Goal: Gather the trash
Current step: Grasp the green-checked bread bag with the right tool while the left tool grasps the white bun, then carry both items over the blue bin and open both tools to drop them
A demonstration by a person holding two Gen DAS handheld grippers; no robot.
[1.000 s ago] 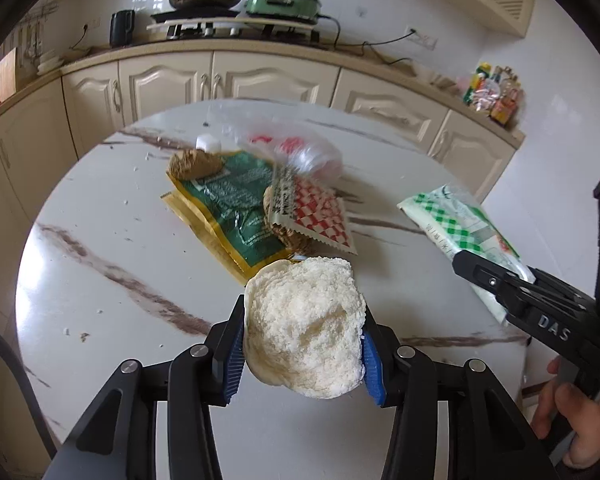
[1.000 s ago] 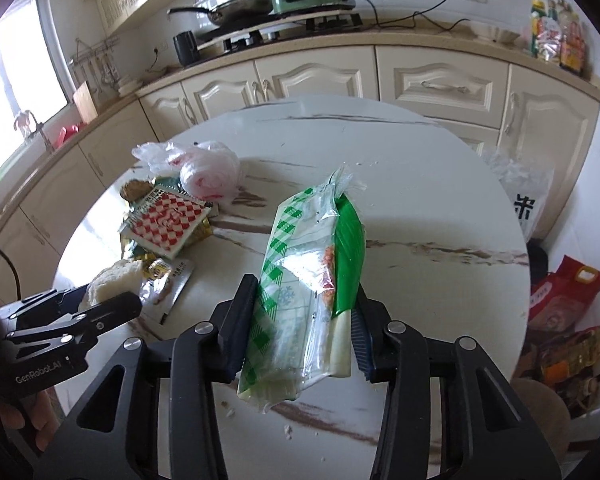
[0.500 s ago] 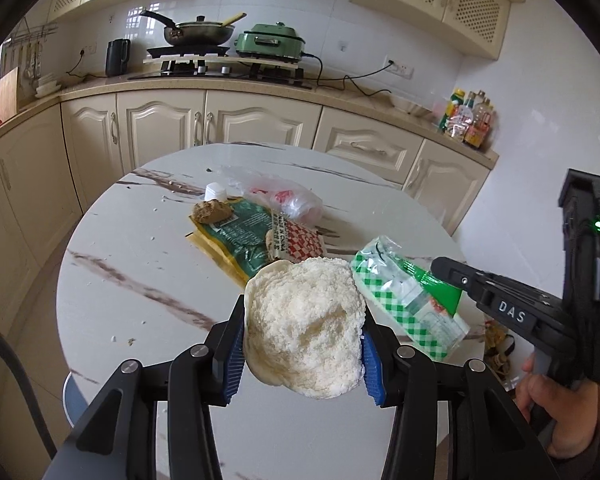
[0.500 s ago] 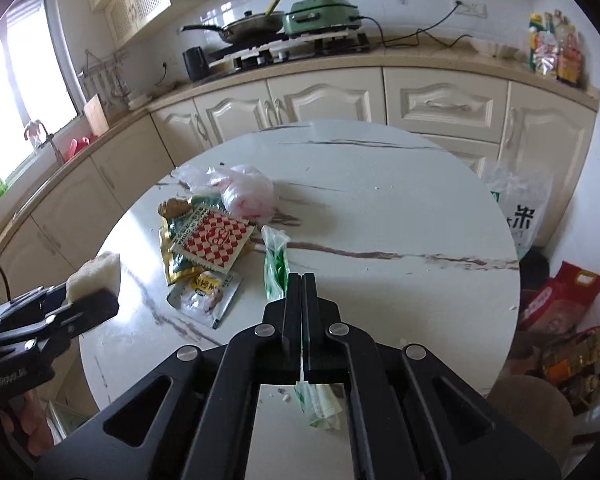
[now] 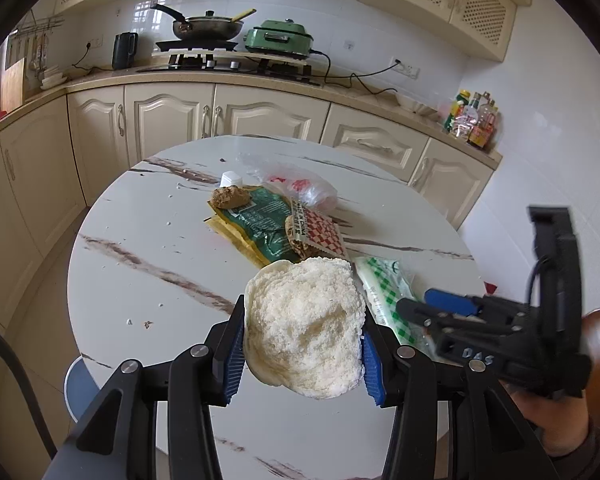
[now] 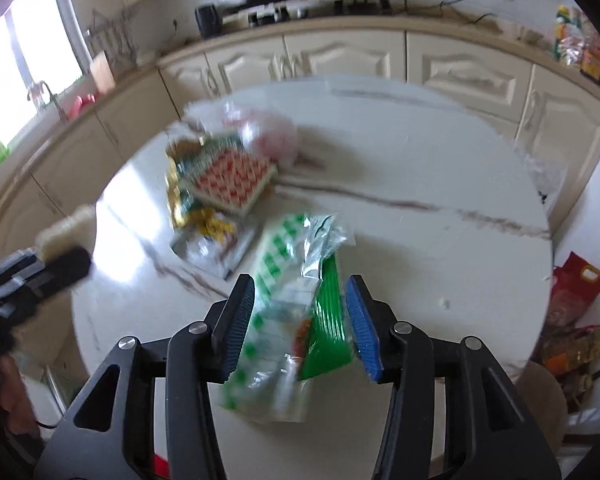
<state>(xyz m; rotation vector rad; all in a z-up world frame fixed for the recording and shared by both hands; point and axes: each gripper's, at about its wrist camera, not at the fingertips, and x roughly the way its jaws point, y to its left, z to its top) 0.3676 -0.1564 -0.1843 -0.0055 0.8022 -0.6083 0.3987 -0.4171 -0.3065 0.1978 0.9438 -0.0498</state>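
Both right tongs newly parted

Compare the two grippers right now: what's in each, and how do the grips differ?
The left gripper is clamped on a white bread chunk, pads pressed into both sides; the right gripper stands open around a green checked plastic bag, its jaws having just opened. The bread chunk is carried clear above the round table; the bag appears to lie on it. Both point down at the table.
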